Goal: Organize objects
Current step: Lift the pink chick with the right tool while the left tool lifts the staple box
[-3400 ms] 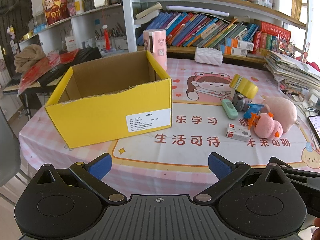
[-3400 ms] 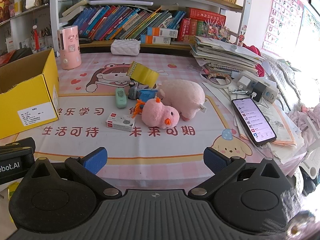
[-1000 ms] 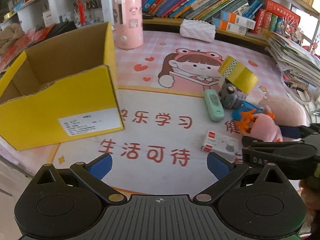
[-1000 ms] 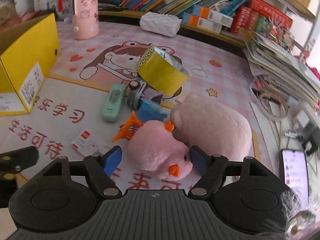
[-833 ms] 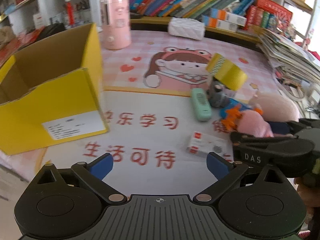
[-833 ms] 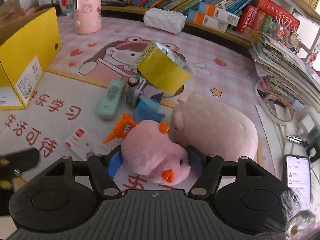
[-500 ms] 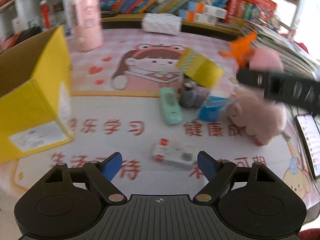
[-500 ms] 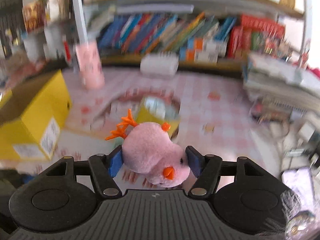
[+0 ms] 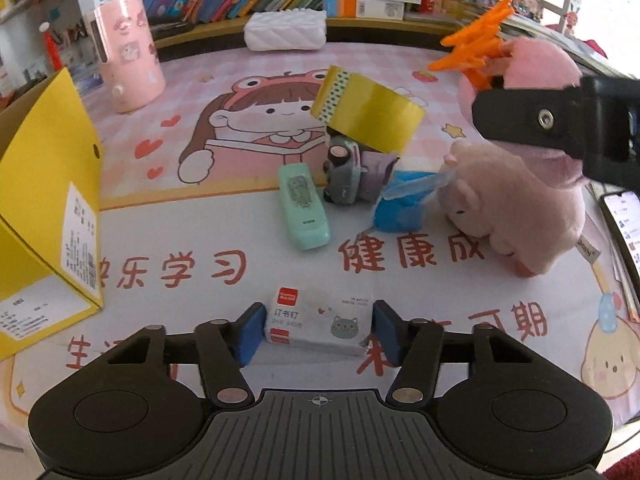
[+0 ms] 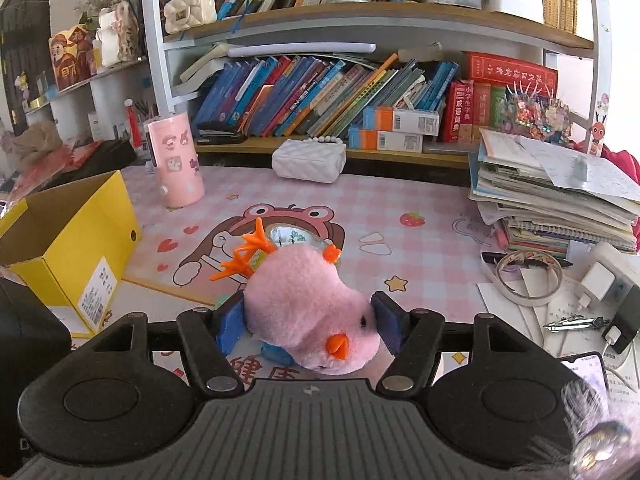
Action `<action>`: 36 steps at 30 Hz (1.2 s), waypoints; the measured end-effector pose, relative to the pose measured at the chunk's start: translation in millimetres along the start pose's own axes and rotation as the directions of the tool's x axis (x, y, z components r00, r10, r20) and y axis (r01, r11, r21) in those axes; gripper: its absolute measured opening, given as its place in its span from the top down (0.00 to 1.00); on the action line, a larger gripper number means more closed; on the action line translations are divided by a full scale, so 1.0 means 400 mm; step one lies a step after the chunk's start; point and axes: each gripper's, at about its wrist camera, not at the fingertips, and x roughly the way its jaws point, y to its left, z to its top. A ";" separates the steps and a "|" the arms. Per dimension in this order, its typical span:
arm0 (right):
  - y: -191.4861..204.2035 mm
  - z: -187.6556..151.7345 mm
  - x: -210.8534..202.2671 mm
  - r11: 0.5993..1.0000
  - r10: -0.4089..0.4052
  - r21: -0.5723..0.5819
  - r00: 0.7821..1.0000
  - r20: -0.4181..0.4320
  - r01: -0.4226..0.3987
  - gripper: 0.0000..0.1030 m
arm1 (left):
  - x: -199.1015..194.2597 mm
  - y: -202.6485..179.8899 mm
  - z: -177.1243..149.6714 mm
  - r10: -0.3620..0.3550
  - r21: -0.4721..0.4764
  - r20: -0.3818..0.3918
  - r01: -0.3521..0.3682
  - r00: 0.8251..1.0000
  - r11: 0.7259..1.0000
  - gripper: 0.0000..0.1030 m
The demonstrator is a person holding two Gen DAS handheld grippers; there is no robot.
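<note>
My right gripper (image 10: 309, 322) is shut on a pink chick plush (image 10: 310, 304) with orange feet and holds it above the table; the plush also shows in the left wrist view (image 9: 536, 68). My left gripper (image 9: 318, 330) is low on the mat with its blue pads on both ends of a white staple box (image 9: 318, 322); whether they press it is unclear. The open yellow cardboard box (image 9: 52, 208) stands at the left, also in the right wrist view (image 10: 72, 240). A yellow tape roll (image 9: 366, 108), a mint stapler (image 9: 304, 210), a grey toy (image 9: 346, 176), a blue packet (image 9: 402, 206) and a pink pig plush (image 9: 512, 216) lie mid-mat.
A pink cylinder (image 10: 176, 162) and a white quilted pouch (image 10: 308, 158) stand at the back by the bookshelf. A paper stack (image 10: 556, 196), a tape ring (image 10: 528, 276), chargers and a phone (image 9: 624, 220) crowd the right side.
My right gripper closed on the chick plush and lifted it off the table. My left gripper moved right and down and narrowed around the staple box.
</note>
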 end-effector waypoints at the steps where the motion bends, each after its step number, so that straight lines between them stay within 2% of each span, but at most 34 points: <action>1: 0.000 -0.001 0.001 1.000 0.001 0.000 1.000 -0.002 -0.001 0.38 | -0.001 0.002 0.001 -0.001 -0.004 -0.001 0.001 1.000 1.000 0.47; 3: 0.000 -0.001 0.001 1.000 -0.005 0.001 1.000 -0.001 0.005 0.38 | -0.008 0.013 0.001 -0.004 -0.027 -0.001 0.004 1.000 1.000 0.47; 8: 0.007 -0.002 0.002 1.000 -0.020 0.018 1.000 -0.008 0.020 0.38 | -0.053 0.060 -0.003 0.004 -0.100 0.061 0.002 0.998 0.995 0.47; 15: 0.074 -0.015 -0.001 1.000 -0.015 -0.005 0.999 -0.038 0.015 0.38 | -0.119 0.158 -0.034 0.037 -0.201 0.102 -0.016 0.994 0.979 0.47; 27: 0.279 -0.066 -0.018 0.999 0.018 -0.023 0.989 -0.147 -0.022 0.38 | -0.257 0.349 -0.163 0.099 -0.290 0.143 -0.054 0.985 0.955 0.47; 36: 0.476 -0.119 -0.056 0.994 0.080 -0.063 0.978 -0.191 -0.093 0.38 | -0.351 0.488 -0.276 0.150 -0.343 0.146 -0.092 0.978 0.935 0.47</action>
